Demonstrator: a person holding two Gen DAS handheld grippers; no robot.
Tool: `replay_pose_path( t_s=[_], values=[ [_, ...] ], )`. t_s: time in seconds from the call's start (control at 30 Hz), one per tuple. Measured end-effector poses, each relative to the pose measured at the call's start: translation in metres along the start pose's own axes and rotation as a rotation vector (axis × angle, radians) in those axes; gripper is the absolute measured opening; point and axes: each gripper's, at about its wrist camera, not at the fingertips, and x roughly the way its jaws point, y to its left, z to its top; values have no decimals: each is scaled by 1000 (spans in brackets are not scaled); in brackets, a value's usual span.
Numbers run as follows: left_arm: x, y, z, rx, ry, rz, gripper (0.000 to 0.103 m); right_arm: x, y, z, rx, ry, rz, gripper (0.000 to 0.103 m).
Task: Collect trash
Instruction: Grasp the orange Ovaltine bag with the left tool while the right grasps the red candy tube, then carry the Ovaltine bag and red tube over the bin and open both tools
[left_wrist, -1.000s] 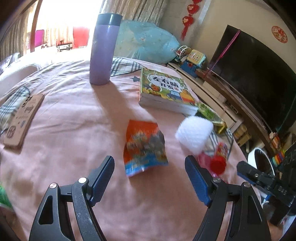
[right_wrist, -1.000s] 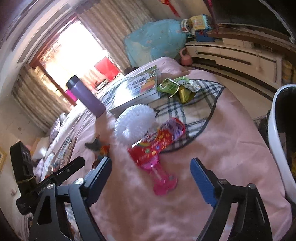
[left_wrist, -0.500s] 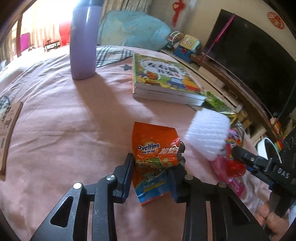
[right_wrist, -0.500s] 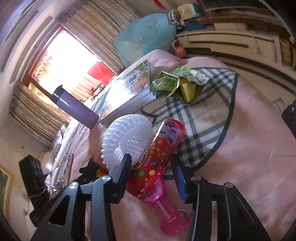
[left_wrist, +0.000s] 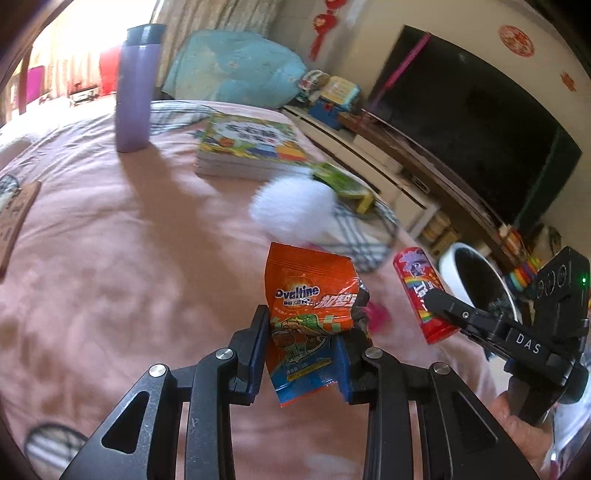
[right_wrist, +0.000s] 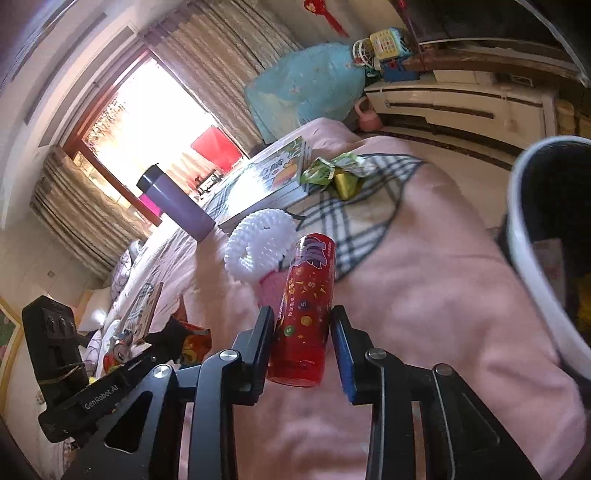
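On the far left of the pink bed a brown card lies flat, and beyond it a purple flask stands upright. To its right a picture book rests flat, with a green wrapper just beside its near corner and a white spiky ball in front of it. The left tool is clenched on an orange Ovaltine packet, which is pinched at its lower half and lifted off the bed, standing upright between the fingers. Further right, the right tool grips a red candy tube by its lower half, the tube tilted slightly and held above the bed near the ball. At the far right a white-rimmed bin stands beside the bed, close to the tube.
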Motion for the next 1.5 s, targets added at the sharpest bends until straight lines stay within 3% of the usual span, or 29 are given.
replay_pose_path(
  t_s=[0.57, 0.87, 1.5],
  values=[
    [6, -111, -23, 181, 61, -113, 30, -101, -60, -23, 67, -125, -38, 30],
    [17, -154, -21, 266, 67, -141, 30, -136, -89, -17, 111, -204, -78, 30],
    [43, -207, -4, 335, 59, -166, 30, -161, -121, 6, 130, -274, -145, 30]
  ],
)
